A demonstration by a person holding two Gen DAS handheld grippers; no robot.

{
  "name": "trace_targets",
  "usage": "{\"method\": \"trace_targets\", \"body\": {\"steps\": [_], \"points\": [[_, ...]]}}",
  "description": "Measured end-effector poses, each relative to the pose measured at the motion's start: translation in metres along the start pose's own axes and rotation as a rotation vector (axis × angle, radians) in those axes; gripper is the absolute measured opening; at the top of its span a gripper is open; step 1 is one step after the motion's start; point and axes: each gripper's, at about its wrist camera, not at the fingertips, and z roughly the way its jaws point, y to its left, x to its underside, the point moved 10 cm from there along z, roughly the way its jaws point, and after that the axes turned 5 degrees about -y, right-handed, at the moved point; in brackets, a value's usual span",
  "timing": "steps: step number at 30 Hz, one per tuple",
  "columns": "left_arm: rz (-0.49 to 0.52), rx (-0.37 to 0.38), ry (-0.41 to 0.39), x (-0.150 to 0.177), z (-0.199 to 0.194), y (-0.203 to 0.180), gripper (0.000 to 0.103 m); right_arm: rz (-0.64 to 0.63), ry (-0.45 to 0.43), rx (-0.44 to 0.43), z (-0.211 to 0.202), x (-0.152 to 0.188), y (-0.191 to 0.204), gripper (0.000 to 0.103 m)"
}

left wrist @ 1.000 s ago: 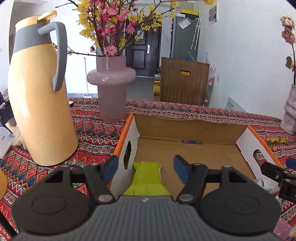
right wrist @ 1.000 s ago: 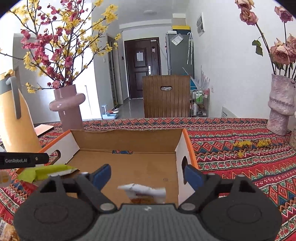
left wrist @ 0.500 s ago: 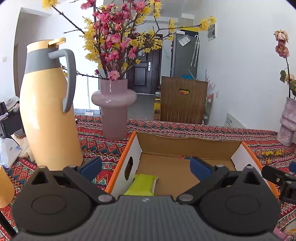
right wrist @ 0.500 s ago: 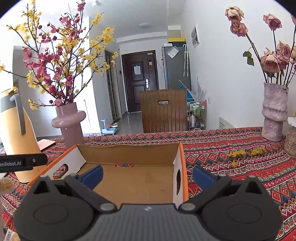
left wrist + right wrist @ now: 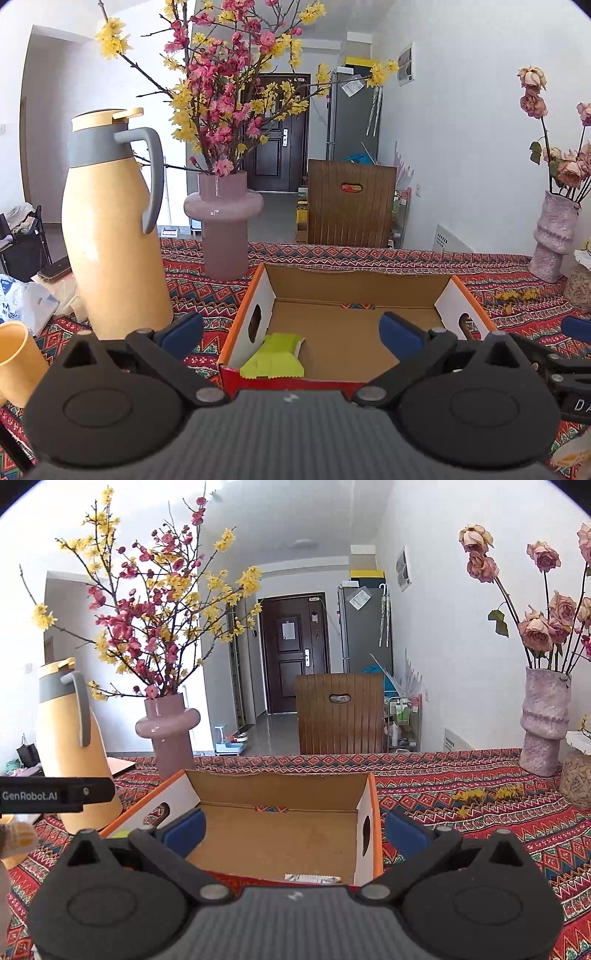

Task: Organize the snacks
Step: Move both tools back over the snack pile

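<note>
My left claw is wide open and holds nothing. My right claw is wide open too, with nothing between its blue pads.

In front of me is a cardboard box with orange edges and white ends. It sits on the tabletop, which has a red cloth with zigzag patterns. The box is open at the top.

A green snack pack lies flat inside the box, in the near left corner, close by the left wall. From my right claw's view I can see the edge of a white snack pack in the box too, at the near right, close to the front wall. Most of that pack is hidden behind my claw, so I cannot tell what it is.

To the left of the box stands a tall yellow jug with a grey handle. Just in front of the jug, at the left edge, is a yellow cup. Behind the box on the left is a pink vase full of pink and yellow flowers. Far to the right stands another vase, rough and pale, with dried roses in it. Some little yellow petals lie on the cloth near it.

Past the far edge of the tabletop there is a brown wooden chair back, and a dark door further away.
</note>
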Motion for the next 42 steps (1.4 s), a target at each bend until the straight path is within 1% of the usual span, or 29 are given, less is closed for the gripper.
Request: {"method": "trace_targets", "body": {"steps": [7,10,12,15,18,22,26,30,36,39,42], "points": [[-0.007,0.028,0.008,0.015,-0.032,0.009,0.103,0.008,0.005,-0.027,-0.034,0.014,0.012,0.103],[-0.010,0.043,0.015,0.025,-0.046,0.015,0.103,0.027,0.039,-0.027,-0.043,0.026,0.013,0.103],[-0.009,0.035,0.014,0.033,-0.053,0.022,0.103,0.021,0.049,-0.025,-0.050,0.034,0.014,0.103],[-0.024,0.036,0.038,0.045,-0.061,0.032,0.103,0.036,0.071,-0.031,-0.060,0.044,0.014,0.103],[-0.021,0.022,0.035,0.055,-0.072,0.040,0.103,0.036,0.072,-0.032,-0.071,0.050,0.014,0.103],[-0.032,0.024,0.069,0.072,-0.080,0.047,0.103,0.041,0.083,-0.036,-0.084,0.058,0.017,0.103],[-0.031,0.020,0.076,0.083,-0.091,0.053,0.103,0.041,0.093,-0.040,-0.095,0.069,0.020,0.103],[-0.036,0.025,0.090,0.093,-0.097,0.057,0.103,0.042,0.125,-0.047,-0.103,0.082,0.023,0.103],[-0.058,0.036,0.101,0.099,-0.105,0.062,0.103,0.042,0.147,-0.042,-0.113,0.093,0.028,0.103],[-0.074,0.037,0.097,0.101,-0.109,0.064,0.103,0.029,0.139,-0.040,-0.120,0.093,0.032,0.103],[-0.088,0.039,0.113,0.104,-0.109,0.065,0.103,0.029,0.144,-0.046,-0.125,0.096,0.034,0.103]]}}
